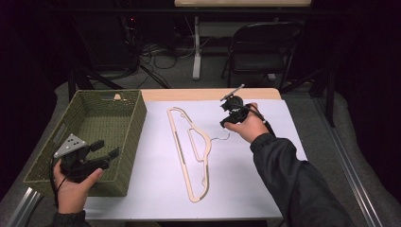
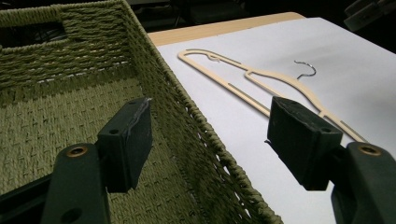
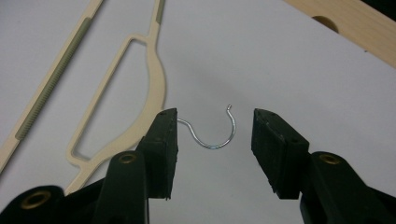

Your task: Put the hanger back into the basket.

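Lying flat on the white sheet that covers the table, the cream hanger stretches away from the person, just right of the green woven basket. Its wire hook sits between the parted jaws of the right gripper, unpinched. The left gripper hovers with its jaws wide apart astride the basket's wall, gripping nothing.

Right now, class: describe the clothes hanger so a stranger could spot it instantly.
Find the white sheet covering the table, right of the green woven basket. Flat on its middle lies the hanger, cream-coloured and thin, with a small silver wire hook between the right gripper's open jaws.
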A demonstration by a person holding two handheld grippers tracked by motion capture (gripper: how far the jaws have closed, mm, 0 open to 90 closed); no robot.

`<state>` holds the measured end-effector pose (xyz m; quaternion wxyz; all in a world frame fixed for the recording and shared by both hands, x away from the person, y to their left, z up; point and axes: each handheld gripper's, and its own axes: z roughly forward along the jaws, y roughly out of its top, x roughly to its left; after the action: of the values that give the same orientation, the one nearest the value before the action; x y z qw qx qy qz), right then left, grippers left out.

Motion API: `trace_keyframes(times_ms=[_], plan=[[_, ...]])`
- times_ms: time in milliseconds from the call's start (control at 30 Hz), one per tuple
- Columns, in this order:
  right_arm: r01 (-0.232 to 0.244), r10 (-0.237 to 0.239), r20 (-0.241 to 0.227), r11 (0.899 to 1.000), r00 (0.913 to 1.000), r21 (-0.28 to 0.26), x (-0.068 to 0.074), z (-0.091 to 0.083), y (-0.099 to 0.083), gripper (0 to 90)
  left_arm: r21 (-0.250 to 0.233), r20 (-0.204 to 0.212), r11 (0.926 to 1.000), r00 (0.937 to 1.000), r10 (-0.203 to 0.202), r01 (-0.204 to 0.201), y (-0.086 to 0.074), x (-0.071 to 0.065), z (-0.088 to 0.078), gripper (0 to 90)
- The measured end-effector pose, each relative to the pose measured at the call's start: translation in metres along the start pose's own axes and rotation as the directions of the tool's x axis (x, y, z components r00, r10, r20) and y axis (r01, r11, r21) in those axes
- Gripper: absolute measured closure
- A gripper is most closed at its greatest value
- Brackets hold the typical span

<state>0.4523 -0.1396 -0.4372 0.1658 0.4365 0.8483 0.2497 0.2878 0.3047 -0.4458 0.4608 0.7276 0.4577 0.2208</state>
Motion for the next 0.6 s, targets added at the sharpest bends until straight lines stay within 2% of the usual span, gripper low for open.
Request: trace_keyframes(times_ms=[67, 100, 133, 167, 267, 300, 367, 500, 600], plan=[[0.008, -0.008, -0.020, 1.000, 0.9998, 0.022, 0.004, 0.007, -0.002, 54.4, 0.003, 0.000, 1.0000, 1.0000, 0.000, 0.000, 0.000, 0.000, 0.001, 30.7], [0.025, -0.024, -0.022, 0.998, 0.9995, 0.061, 0.007, 0.010, -0.002, 57.0, 0.004, -0.001, 1.0000, 1.0000, 0.001, -0.001, 0.000, 0.000, 0.001, 30.8], [0.025, -0.024, -0.022, 0.998, 0.9995, 0.061, 0.007, 0.010, -0.002, 57.0, 0.004, 0.000, 1.0000, 1.0000, 0.001, -0.001, 0.000, 0.000, 0.001, 30.8], [0.036, -0.033, -0.026, 0.994, 0.9991, 0.108, 0.010, 0.013, -0.002, 57.3, 0.004, 0.001, 1.0000, 1.0000, -0.001, 0.001, -0.001, 0.000, 0.001, 30.7], [0.031, -0.028, -0.037, 0.996, 0.9989, 0.087, 0.013, 0.018, -0.003, 57.0, 0.003, 0.000, 1.0000, 1.0000, -0.002, 0.002, -0.001, 0.000, 0.001, 31.0], [0.021, -0.019, -0.050, 0.998, 0.9986, 0.056, 0.014, 0.021, -0.005, 56.8, 0.005, 0.001, 1.0000, 1.0000, -0.002, 0.002, -0.001, 0.000, 0.001, 30.9], [0.023, -0.017, -0.060, 0.995, 0.9980, 0.095, 0.018, 0.024, -0.004, 57.0, 0.008, 0.002, 1.0000, 1.0000, 0.000, 0.000, -0.001, 0.000, 0.002, 31.0], [0.020, -0.014, -0.084, 0.997, 0.9963, 0.079, 0.024, 0.030, -0.005, 57.5, 0.009, 0.004, 1.0000, 1.0000, 0.002, -0.002, -0.001, -0.001, 0.003, 31.0], [0.025, -0.015, -0.102, 0.995, 0.9946, 0.092, 0.033, 0.036, -0.003, 57.9, 0.010, 0.005, 0.9999, 1.0000, 0.002, -0.002, -0.001, -0.001, 0.003, 31.0]])
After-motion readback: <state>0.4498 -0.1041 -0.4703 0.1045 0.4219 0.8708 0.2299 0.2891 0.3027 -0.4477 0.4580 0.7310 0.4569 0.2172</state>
